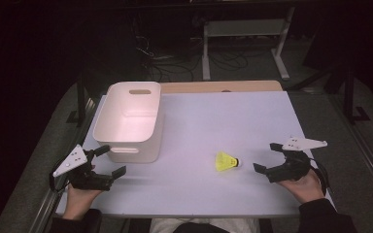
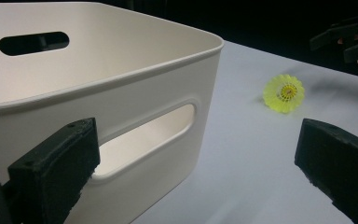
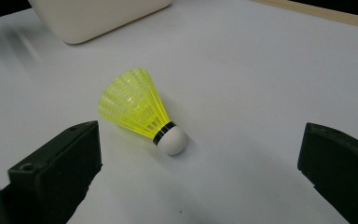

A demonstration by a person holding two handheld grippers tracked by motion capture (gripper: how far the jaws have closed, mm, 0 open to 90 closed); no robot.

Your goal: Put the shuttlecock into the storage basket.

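The yellow shuttlecock (image 1: 226, 161) lies on its side on the white worktop (image 1: 233, 121), just ahead of the right hand-held gripper (image 1: 267, 158) and in line with the gap between its jaws. In the right gripper view the shuttlecock (image 3: 137, 109) rests with its white cork tip turned toward that hand-held gripper and its yellow skirt fanned away from it; a black band rings the base of the skirt. The right hand-held gripper's jaws are spread wide, one on each side of the shuttlecock, and neither touches it. A hand (image 1: 303, 187) holds this hand-held gripper from behind, low over the worktop.

The left hand-held gripper (image 1: 110, 159) is also spread wide, with nothing between its jaws. Directly in front of it stands a cream plastic bin (image 1: 131, 121), and the upper jaw is just beside the bin's near wall by the handle slot. In the left gripper view the bin (image 2: 121, 93) is close ahead to the left, its handle cut-out just beyond the left jaw, and the shuttlecock (image 2: 284, 93) is farther off, well apart from this hand-held gripper. Beyond the shuttlecock there, the right hand-held gripper (image 2: 349, 39) shows at the upper edge.
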